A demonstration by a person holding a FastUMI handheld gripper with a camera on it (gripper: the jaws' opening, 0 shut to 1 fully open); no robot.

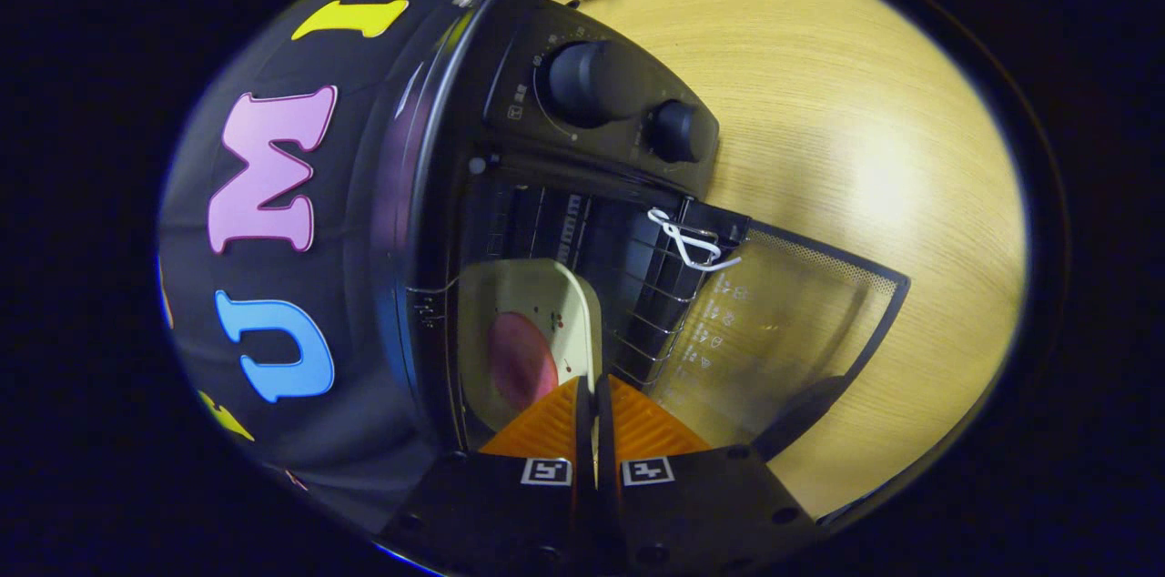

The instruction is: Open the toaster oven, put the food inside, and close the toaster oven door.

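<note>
My hand-held gripper grasps the cream plate's rim. Plate with pink food sits inside the toaster oven; oven door open on the surface.

I see a light wooden counter with a bright shine on it, and a black cloth wall behind.

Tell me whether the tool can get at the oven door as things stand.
Probably yes. The tool is pinched on the plate's rim in the oven, so it must let go first. The door hangs open beside it, nothing between them.
</note>
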